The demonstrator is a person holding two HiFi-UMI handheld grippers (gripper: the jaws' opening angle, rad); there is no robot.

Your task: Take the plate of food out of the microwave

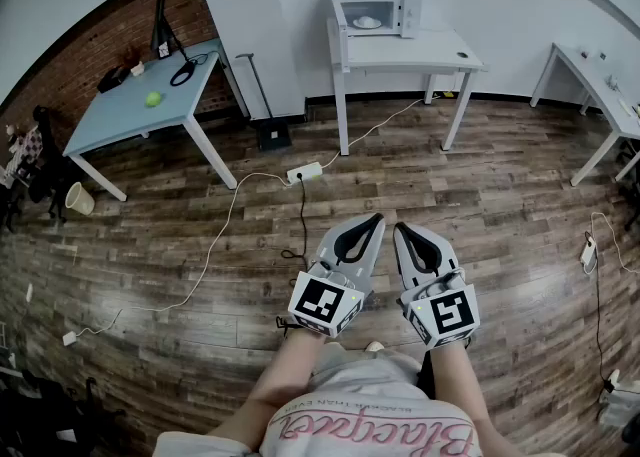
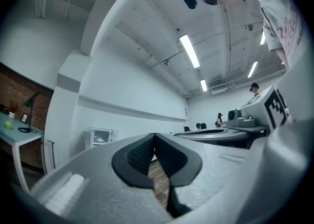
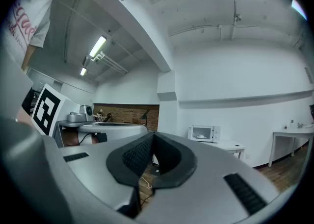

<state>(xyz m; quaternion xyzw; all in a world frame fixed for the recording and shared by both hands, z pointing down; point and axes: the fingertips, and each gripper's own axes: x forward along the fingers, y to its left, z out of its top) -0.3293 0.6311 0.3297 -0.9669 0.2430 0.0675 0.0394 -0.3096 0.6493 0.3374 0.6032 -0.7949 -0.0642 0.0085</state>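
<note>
Two grey two-jaw grippers are held side by side at the near edge of the scene, above the brown wood-plank floor (image 1: 480,195), and both are empty. The left gripper (image 1: 372,225) has its dark pads meeting at the tips, with only floor showing through the gap behind them. The right gripper (image 1: 402,231) is likewise closed on nothing. The small white microwave (image 1: 375,15) stands far off, at the left end of a white rectangular table (image 1: 430,49) against the far wall. The pale plate of food (image 1: 367,22) shows inside its chamber; whether the door is open or merely glazed cannot be told at this range. The microwave lies almost straight ahead of the pair, well apart from both, and neither gripper is clearly nearer. The grippers toe in toward each other, so the microwave sits left of the jaw line in the left gripper view and right of it in the right gripper view. The next move is probably a walk forward past the white power strip (image 1: 305,173) on the floor, before either gripper can reach the door.
</note>
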